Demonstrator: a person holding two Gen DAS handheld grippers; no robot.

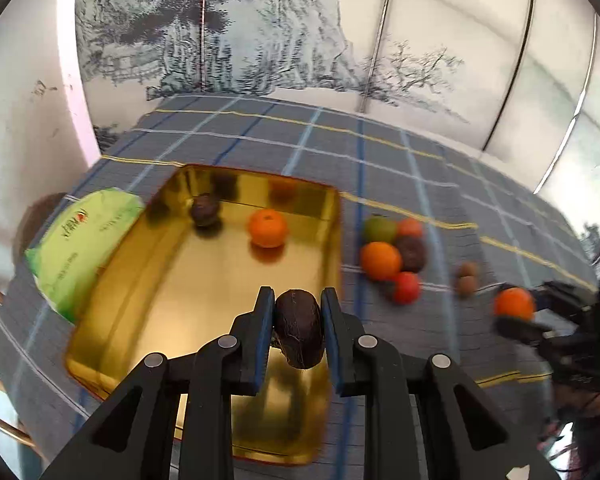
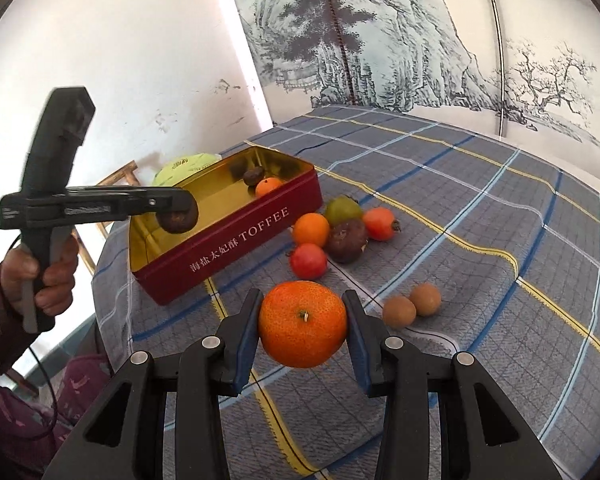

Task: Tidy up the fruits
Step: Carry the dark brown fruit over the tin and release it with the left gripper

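My left gripper (image 1: 297, 312) is shut on a dark brown fruit (image 1: 299, 330) and holds it above the near end of the gold-lined red toffee tin (image 1: 120, 292). The tin holds a brown fruit (image 1: 205, 210) and an orange (image 1: 268, 228). My right gripper (image 2: 302, 312) is shut on an orange (image 2: 302, 323), held above the cloth, near the tin's (image 2: 236, 240) front side. A cluster of loose fruits (image 2: 332, 228) lies right of the tin: an orange, a green one, two red ones and a dark one. Two small brown fruits (image 2: 412, 306) lie nearer me.
A green packet (image 1: 80, 240) lies left of the tin. The table has a grey plaid cloth (image 2: 480, 220). A wooden chair (image 2: 120, 176) stands at the table's left edge. A painted screen stands behind the table.
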